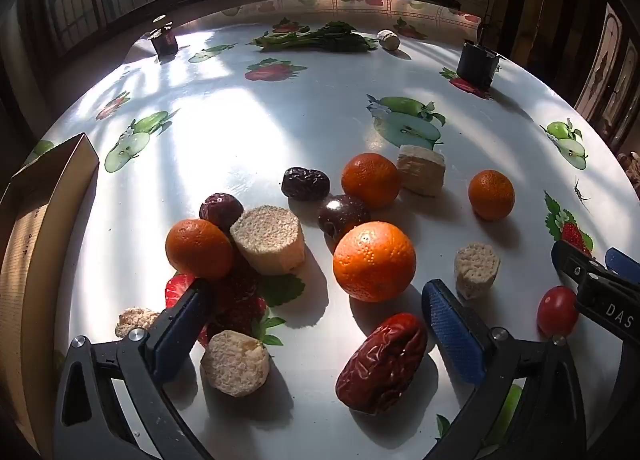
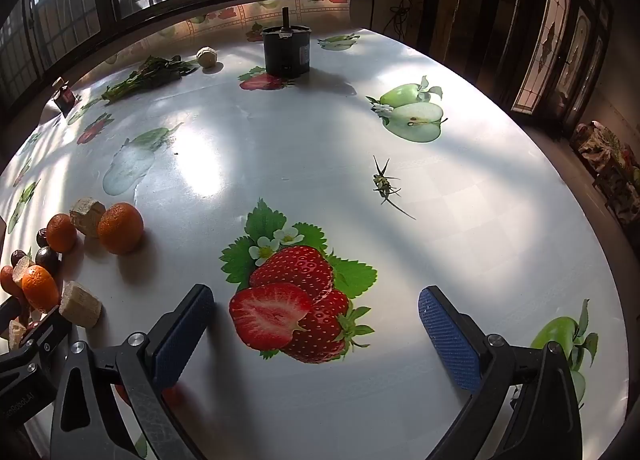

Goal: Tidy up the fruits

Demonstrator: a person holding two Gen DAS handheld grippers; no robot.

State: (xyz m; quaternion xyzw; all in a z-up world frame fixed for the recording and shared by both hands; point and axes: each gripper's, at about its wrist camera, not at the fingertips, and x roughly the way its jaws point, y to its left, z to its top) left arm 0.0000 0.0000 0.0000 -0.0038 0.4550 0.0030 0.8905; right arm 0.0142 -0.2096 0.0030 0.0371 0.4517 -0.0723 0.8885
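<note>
In the left wrist view several tangerines lie on the fruit-print tablecloth, the biggest tangerine (image 1: pixel 374 261) in the middle. A red date (image 1: pixel 382 363) lies close in front, with dark dates (image 1: pixel 305 183) and pale spongy chunks (image 1: pixel 269 240) scattered around. A cherry tomato (image 1: pixel 557 310) sits at the right, beside the right gripper's fingers (image 1: pixel 576 266). My left gripper (image 1: pixel 316 312) hangs open above the pile, nothing between its pads. In the right wrist view my right gripper (image 2: pixel 316 316) is open over a printed strawberry; the tangerines (image 2: pixel 120 227) lie far left.
An open cardboard box (image 1: pixel 48 195) stands at the table's left edge. At the back are leafy greens (image 1: pixel 320 40), a black cylinder (image 1: pixel 478 63) and a small dark jar (image 1: pixel 165 39). An insect (image 2: pixel 384 183) sits on the cloth ahead of the right gripper.
</note>
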